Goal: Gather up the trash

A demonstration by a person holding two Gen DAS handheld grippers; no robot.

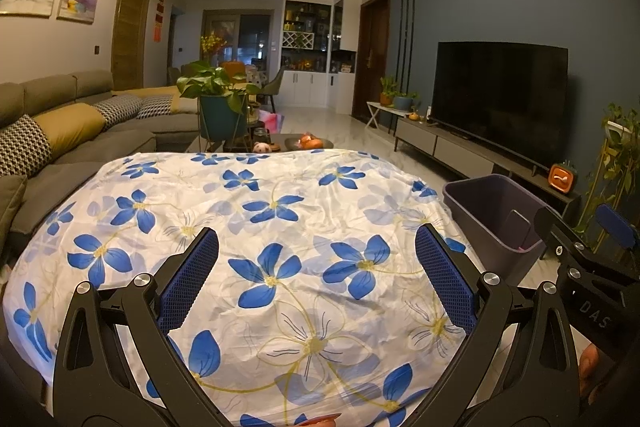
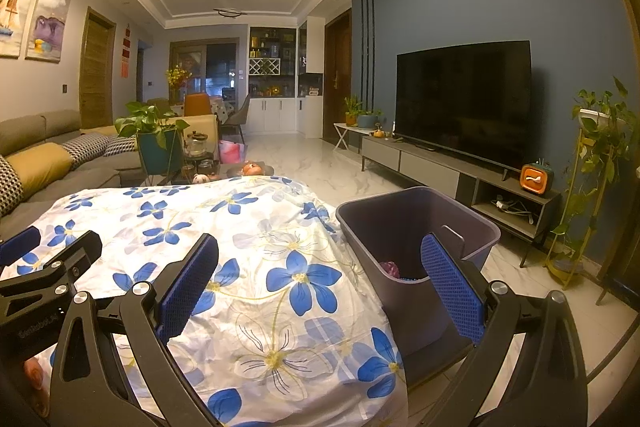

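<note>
Fingers of both grippers are spread wide with nothing between them: the left gripper [image 1: 316, 267] hangs over the middle of the tabletop covered by a crumpled white cloth with blue flowers [image 1: 256, 227], and the right gripper [image 2: 320, 271] hangs over that cloth's right edge, its right blue pad in front of the dark purple plastic bin [image 2: 416, 227]. The bin stands on the pale marble floor [image 2: 344, 171] just beside the tabletop, between it and the grey TV cabinet [image 2: 440, 167].

Trash already lies in the bin: the right wrist view shows a small crumpled purple-pink scrap [image 2: 389, 268] at its bottom with something dark blue beside it, too small to tell. No loose trash shows on the cloth in either view. By this, the collecting looks finished or close to it, though the near edge of the cloth is hidden behind the gripper frames.

Risks from here, as I judge them:
- The cloth is loose and wrinkled, so a low pass with spread fingers could snag a fold and drag it off the edge.
- The bin looks light and sits close, so a bump from the right gripper could tip or shove it.
- The busy flower print could hide a small scrap, as could the folds.
</note>
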